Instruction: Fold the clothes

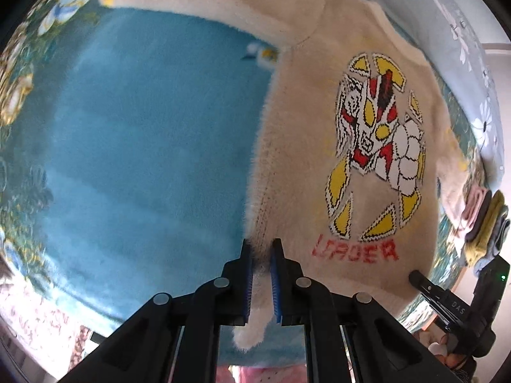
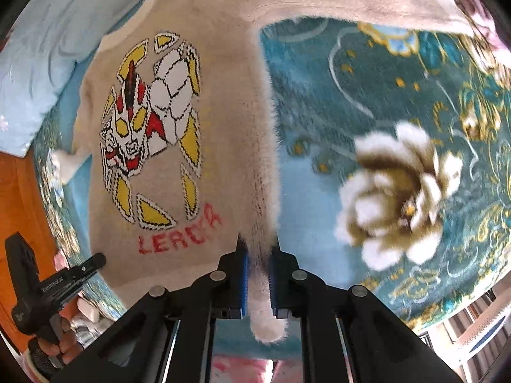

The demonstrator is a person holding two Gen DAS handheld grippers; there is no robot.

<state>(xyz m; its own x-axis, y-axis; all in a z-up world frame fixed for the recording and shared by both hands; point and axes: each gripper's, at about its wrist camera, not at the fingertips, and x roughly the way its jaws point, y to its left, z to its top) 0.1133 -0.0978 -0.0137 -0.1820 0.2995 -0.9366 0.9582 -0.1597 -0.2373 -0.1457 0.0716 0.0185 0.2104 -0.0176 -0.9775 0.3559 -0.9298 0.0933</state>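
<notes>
A fluffy cream sweater [image 1: 300,146] with a red, yellow and white robot picture and red letters lies spread on a teal floral blanket [image 1: 143,146]. It also shows in the right wrist view [image 2: 223,134]. My left gripper [image 1: 262,245] is shut on the sweater's bottom left hem corner. My right gripper [image 2: 258,249] is shut on the bottom right hem corner. Each gripper shows in the other's view, the right gripper [image 1: 447,300] at lower right and the left gripper [image 2: 64,284] at lower left. One sleeve [image 1: 198,3] stretches away at the top left.
A stack of folded clothes [image 1: 482,220] sits at the right edge of the blanket. A pale blue pillow [image 2: 41,73] lies beyond the sweater's collar. A large white flower pattern [image 2: 396,191] marks the blanket on the right. An orange wooden surface [image 2: 22,210] borders the bed.
</notes>
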